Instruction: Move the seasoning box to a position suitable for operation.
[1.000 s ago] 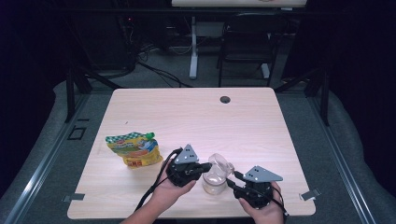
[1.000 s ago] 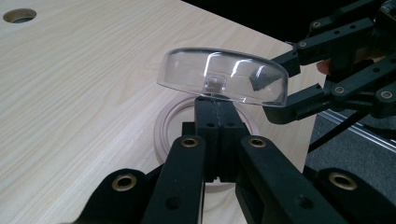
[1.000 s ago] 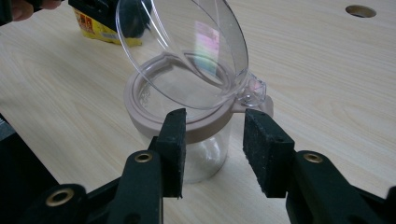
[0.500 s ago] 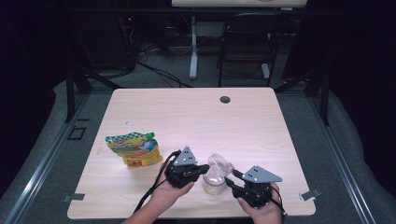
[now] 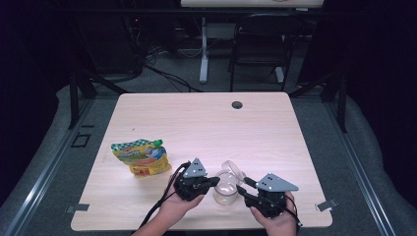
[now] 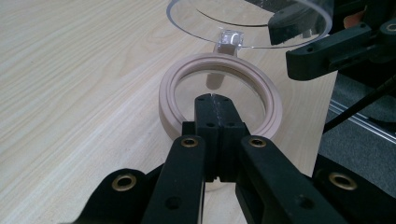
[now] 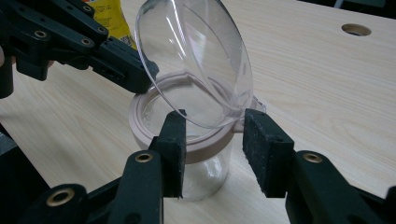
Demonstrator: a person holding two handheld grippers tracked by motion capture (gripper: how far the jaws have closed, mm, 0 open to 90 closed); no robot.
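A clear jar (image 5: pixel 226 191) with a beige rim (image 6: pixel 169 109) stands near the table's front edge, and its hinged clear lid (image 7: pixel 196 60) is tipped up and open. My left gripper (image 5: pixel 215 181) is shut with nothing between its jaws. Its tips (image 6: pixel 212 99) reach over the rim's near side, and in the right gripper view they rest against the raised lid's edge. My right gripper (image 7: pixel 212 135) comes in from the other side. Its pads (image 7: pixel 173 140) sit against the rim on either side, holding the jar.
A green and yellow pouch (image 5: pixel 141 156) lies flat to the left of the hands. A round cable hole (image 5: pixel 237 104) sits near the table's far edge. A chair and desk legs stand beyond the table.
My left gripper has eased slightly toward the table's near edge. The jar, its lid and the right gripper have kept still.
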